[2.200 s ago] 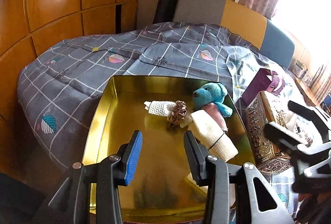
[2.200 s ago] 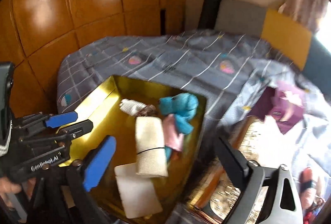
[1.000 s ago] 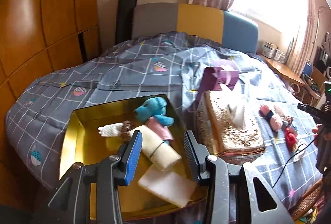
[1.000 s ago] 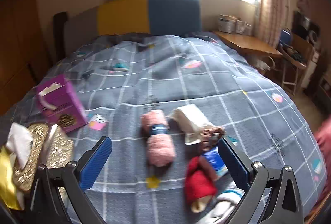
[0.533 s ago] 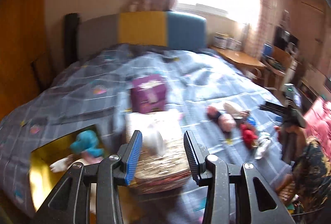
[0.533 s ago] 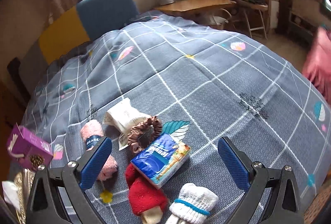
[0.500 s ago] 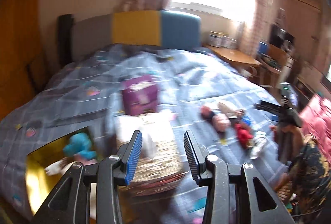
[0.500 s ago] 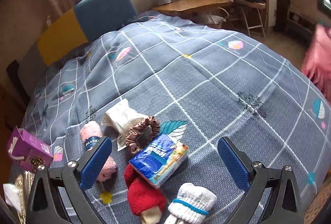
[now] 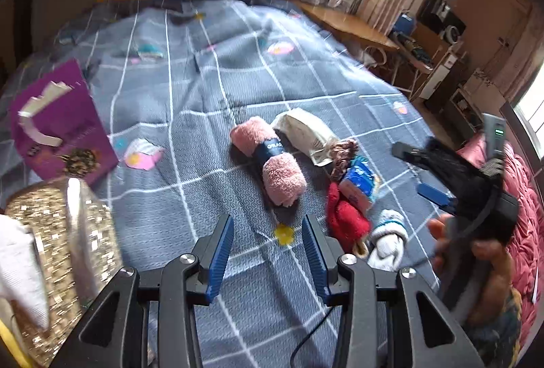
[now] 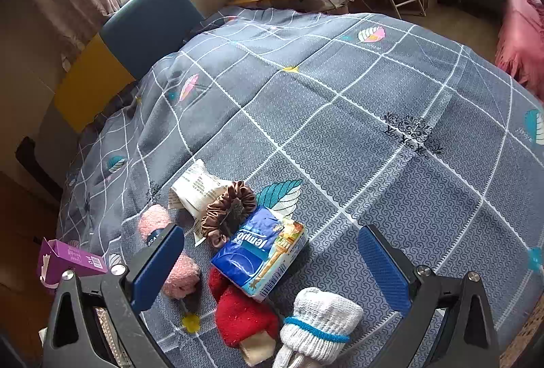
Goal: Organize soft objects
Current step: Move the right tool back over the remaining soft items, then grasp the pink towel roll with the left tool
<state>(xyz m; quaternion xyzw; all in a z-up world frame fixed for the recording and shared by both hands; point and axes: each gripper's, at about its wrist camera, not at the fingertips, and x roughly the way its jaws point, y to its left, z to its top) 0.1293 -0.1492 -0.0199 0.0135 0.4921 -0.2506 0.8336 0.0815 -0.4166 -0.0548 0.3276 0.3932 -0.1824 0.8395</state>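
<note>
Blue pads show on both tools. The left hand-held gripper (image 9: 268,254) has its two fingers partly apart, with nothing between them, and it hangs over the bed (image 9: 210,89) near the front edge. The right hand-held gripper (image 10: 272,257) has its fingers spread wide and holds nothing; it hangs over a little pile of soft things near the front edge of the bed. In the left view a hand (image 9: 476,252) grips that right tool at the right side.

Just in front of the left fingers lies a pink fluffy roll (image 9: 268,160) with a dark band around its middle. Beside it sits a white packet (image 9: 302,132), and a brown scrunchie (image 10: 227,213) rests against the packet. A blue tissue pack (image 10: 260,254) leans on the scrunchie. A red sock (image 10: 244,313) pokes out from under the tissue pack. A white knit sock (image 10: 316,320) with a blue band lies next to the red one, closest to the front edge.

Toward the left side of the bed stands a purple box (image 9: 61,126). A shiny gold tissue box (image 9: 64,249) sits at the front left corner of the bed.
</note>
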